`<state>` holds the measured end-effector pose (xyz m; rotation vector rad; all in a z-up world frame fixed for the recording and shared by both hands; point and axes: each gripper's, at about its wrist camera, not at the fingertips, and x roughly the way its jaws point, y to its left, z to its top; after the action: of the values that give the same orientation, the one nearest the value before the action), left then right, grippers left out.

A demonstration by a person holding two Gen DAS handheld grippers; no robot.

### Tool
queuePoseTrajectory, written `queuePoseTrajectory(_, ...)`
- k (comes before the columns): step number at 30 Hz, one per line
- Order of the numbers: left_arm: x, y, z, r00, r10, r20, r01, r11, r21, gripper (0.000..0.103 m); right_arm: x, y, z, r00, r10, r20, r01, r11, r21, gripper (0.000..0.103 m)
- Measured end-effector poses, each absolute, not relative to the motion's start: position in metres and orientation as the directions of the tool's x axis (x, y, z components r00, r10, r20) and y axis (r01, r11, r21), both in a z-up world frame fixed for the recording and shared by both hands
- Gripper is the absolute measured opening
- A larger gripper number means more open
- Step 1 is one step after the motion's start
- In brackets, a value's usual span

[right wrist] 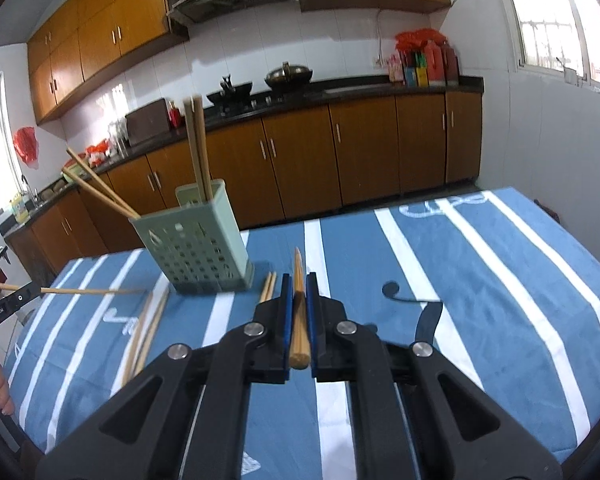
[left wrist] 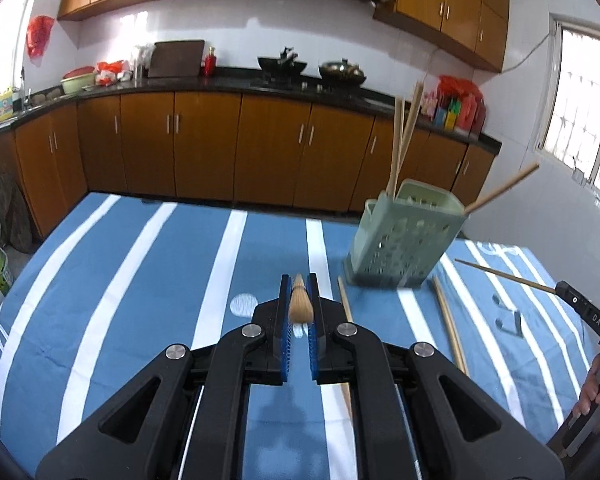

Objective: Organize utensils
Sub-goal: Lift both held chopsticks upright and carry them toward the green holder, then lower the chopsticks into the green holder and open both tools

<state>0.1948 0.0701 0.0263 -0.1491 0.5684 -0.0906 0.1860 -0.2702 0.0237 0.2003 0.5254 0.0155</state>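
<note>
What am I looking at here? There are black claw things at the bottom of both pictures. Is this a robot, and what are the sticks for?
No robot: a person holds two hand-held grippers, each with a camera looking along its fingers. One picture comes from the left gripper, the other from the right gripper. Each is shut on one wooden chopstick. On the striped blue tablecloth stands a green utensil holder with chopsticks already inside, and loose chopsticks lie beside it.

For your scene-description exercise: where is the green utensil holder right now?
The green utensil holder stands on the striped tablecloth, left of centre in the right wrist view, with loose chopsticks lying beside its base.
</note>
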Motion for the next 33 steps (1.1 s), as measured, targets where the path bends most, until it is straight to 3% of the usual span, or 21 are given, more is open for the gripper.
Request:
queuePoseTrajectory(16, 0.192, 0.070, 0.040, 0.862, -0.125, -0.492, 0.052, 0.986, -0.160, 0.007, 0.185, -0.271, 0.036, 0.869, 0.076, -0.489, 0.027, 0.979, 0.200, 0.008)
queuePoseTrajectory(27, 0.189, 0.066, 0.053, 0.875, -0.140, -0.463, 0.074, 0.985, -0.159, 0.007, 0.180, -0.273, 0.064, 0.903, 0.092, -0.421, 0.000, 0.977, 0.213, 0.008)
queuePoseTrajectory(33, 0.187, 0.063, 0.070, 0.882, -0.176, -0.438, 0.108, 0.978, -0.176, 0.007, 0.175, -0.272, 0.094, 0.910, 0.174, -0.375, -0.076, 0.962, 0.262, 0.008)
